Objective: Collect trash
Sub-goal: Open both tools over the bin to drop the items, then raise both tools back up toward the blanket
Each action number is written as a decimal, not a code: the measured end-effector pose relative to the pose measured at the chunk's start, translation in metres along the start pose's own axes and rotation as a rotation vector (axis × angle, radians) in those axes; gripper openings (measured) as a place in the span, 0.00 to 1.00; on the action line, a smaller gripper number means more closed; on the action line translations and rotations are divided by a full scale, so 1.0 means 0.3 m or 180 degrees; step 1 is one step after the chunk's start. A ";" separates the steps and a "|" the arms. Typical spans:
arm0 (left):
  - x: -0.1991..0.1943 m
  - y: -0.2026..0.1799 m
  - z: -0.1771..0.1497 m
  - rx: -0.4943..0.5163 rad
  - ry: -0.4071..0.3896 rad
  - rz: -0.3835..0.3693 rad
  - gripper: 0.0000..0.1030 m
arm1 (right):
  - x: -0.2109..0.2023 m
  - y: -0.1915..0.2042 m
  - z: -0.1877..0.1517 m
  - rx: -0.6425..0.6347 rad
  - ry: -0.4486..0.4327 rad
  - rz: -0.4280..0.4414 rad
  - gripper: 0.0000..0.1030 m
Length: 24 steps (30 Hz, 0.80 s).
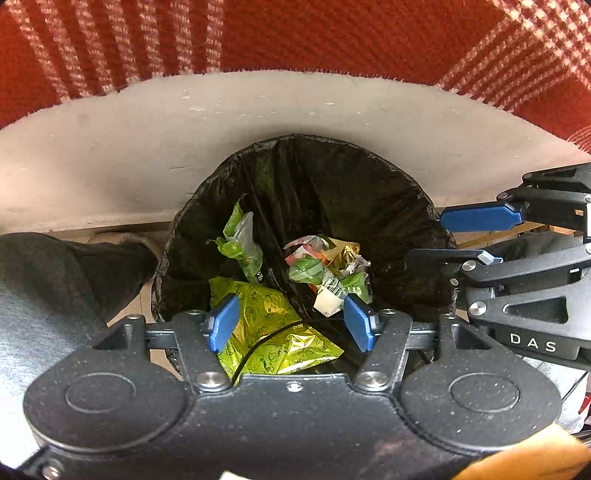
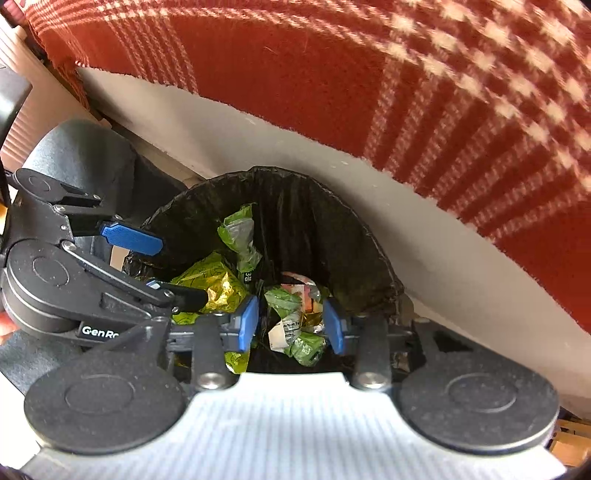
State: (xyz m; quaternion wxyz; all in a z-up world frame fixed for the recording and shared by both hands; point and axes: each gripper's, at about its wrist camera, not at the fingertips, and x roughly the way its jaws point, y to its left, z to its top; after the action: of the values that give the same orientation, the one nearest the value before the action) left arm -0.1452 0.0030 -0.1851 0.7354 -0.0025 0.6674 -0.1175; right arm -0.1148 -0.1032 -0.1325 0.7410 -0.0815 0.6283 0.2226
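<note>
Both tools hang over the round bin lined with a crinkled black plastic bag [image 1: 332,177], and the trash sits inside it. The left tool [image 1: 291,325], matte black with flat blue pads, has its fingers spread wide with nothing between them. The right tool [image 2: 291,325] is likewise parted and empty, pads either side of open air above the bin's mouth.

Down in the liner: a glossy lime-green foil packet printed with dark outline drawings [image 1: 266,325], creased and shiny, lying low on the left. Above it a twisted green and clear plastic wrapper [image 1: 240,240] leans against the bag wall. To the right, a crumpled heap of mixed wrappers [image 1: 328,269], gold foil, pink, green, plus a white label with a barcode, print too small to read.

Behind the bin runs a pale grey painted ledge [image 1: 147,147], scuffed, and over it drapes a red woven cloth with cream check stripes [image 1: 295,33], edge frayed. A dark grey trouser leg [image 1: 55,280] stands at the left. The right tool's body reads "DAS", the left one's "GenRo", cut off
</note>
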 end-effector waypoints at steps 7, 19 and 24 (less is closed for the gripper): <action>-0.015 -0.002 0.001 -0.0003 -0.0015 0.0013 0.59 | -0.001 -0.004 0.002 0.0002 -0.0011 -0.0001 0.55; -0.201 -0.001 -0.025 0.0162 -0.0516 0.0003 0.64 | -0.110 0.004 -0.002 -0.0041 -0.0265 -0.0041 0.62; -0.325 0.003 -0.026 0.0212 -0.0797 -0.0139 0.68 | -0.211 0.013 -0.006 -0.0145 -0.0513 -0.0086 0.67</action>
State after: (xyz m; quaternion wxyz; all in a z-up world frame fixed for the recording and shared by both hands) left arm -0.1606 0.0222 -0.0904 0.8099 -0.0073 0.5659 -0.1543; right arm -0.1252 -0.1149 -0.0709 0.7901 -0.0886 0.5602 0.2326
